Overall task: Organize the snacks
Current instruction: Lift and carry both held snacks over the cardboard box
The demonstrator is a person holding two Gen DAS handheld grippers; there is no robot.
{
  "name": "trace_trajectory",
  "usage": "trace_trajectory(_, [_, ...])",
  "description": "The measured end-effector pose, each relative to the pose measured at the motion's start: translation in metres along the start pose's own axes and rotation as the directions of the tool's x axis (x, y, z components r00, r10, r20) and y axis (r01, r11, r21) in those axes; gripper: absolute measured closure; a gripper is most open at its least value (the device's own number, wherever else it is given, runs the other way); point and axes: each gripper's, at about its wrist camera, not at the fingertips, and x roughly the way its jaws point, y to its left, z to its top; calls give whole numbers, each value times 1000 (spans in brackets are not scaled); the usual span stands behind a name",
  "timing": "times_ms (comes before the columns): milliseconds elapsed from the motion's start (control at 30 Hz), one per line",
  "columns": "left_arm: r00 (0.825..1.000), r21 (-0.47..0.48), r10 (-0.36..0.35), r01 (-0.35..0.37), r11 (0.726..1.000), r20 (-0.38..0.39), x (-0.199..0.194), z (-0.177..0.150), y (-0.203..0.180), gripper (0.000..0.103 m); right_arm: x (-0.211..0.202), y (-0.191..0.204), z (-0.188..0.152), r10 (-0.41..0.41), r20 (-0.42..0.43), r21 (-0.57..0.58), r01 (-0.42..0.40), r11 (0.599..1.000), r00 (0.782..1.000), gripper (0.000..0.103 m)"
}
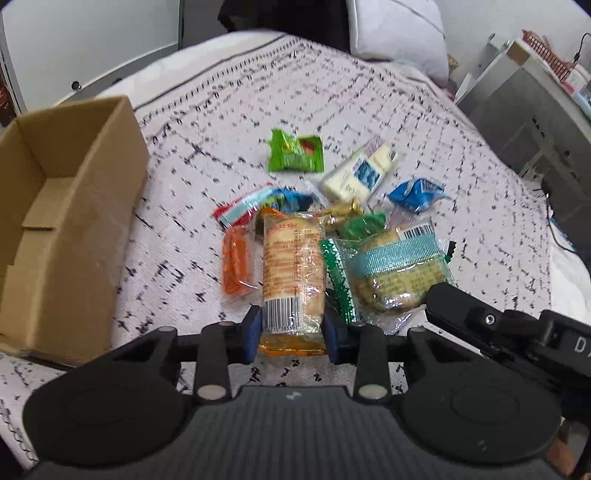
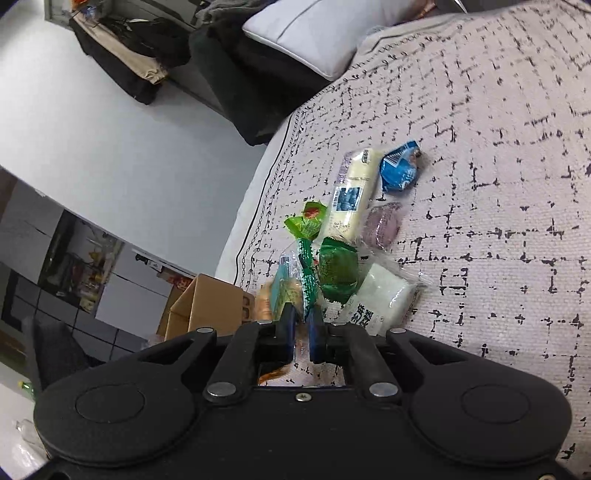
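Observation:
A heap of wrapped snacks lies on the patterned bedspread (image 1: 369, 92). My left gripper (image 1: 292, 330) is shut on the near end of a long clear biscuit packet (image 1: 293, 258) with orange ends, its blue pads (image 1: 255, 332) pressing both sides. Right of it lies a clear pastry packet (image 1: 395, 266) with a teal band and a green zigzag edge. My right gripper (image 2: 302, 323) is shut on that green edge (image 2: 307, 284); its black body (image 1: 480, 317) comes in from the right. An open cardboard box (image 1: 74, 206) stands to the left, with no snacks visible inside.
Loose on the bed are a light green packet (image 1: 295, 151), a white and blue bar (image 1: 360, 173), a blue packet (image 1: 413, 194), an orange packet (image 1: 236, 262), a dark green packet (image 2: 338, 273) and a white packet (image 2: 380, 295). A pillow (image 1: 399, 29) lies at the far end; a grey cabinet (image 1: 517, 110) stands on the right.

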Motion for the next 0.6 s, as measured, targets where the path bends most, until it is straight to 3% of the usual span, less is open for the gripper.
trace_trajectory(333, [998,-18,-28,29,999,57,-49,-3,17,69,-17,23,-4,-27,44,-37,29,999,999,96])
trace_trajectory(600, [992,-30,-36,40,999,120,-87,1,35,69,-22,53,-7,-3,68,-43,6,999,998,96])
